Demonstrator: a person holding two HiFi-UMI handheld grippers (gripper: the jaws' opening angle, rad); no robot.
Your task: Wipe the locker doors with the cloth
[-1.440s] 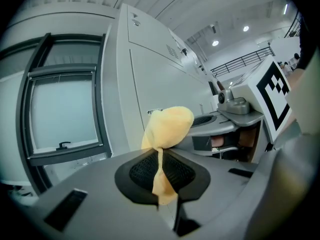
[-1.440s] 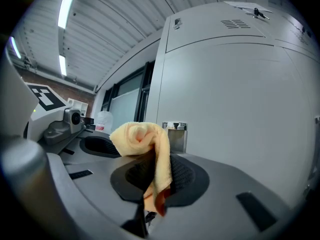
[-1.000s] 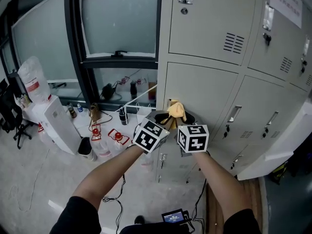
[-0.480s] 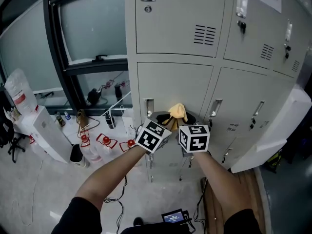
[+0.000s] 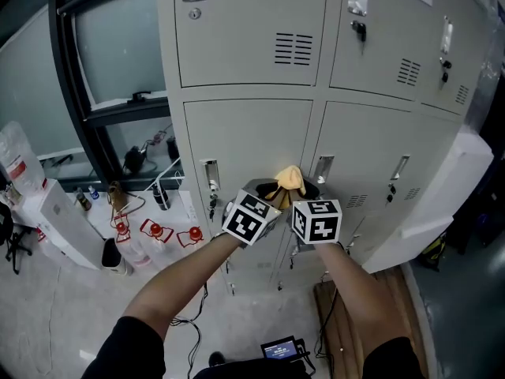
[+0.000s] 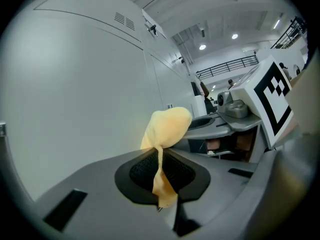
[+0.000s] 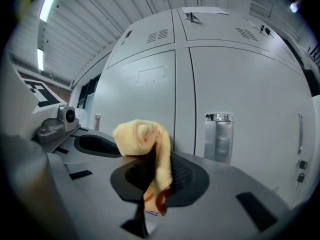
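Pinched cloth (image 5: 289,181) before locker doors (image 5: 245,148); red-capped bottles (image 5: 155,232), seemingly, lower left.

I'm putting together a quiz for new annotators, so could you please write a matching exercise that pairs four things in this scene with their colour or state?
Things:
1. cloth
2. locker door
3. left gripper
4. window frame

Colour or state:
A. black
B. shut on the cloth
C. yellow
D. pale grey

Pairs: 1-C, 2-D, 3-B, 4-A
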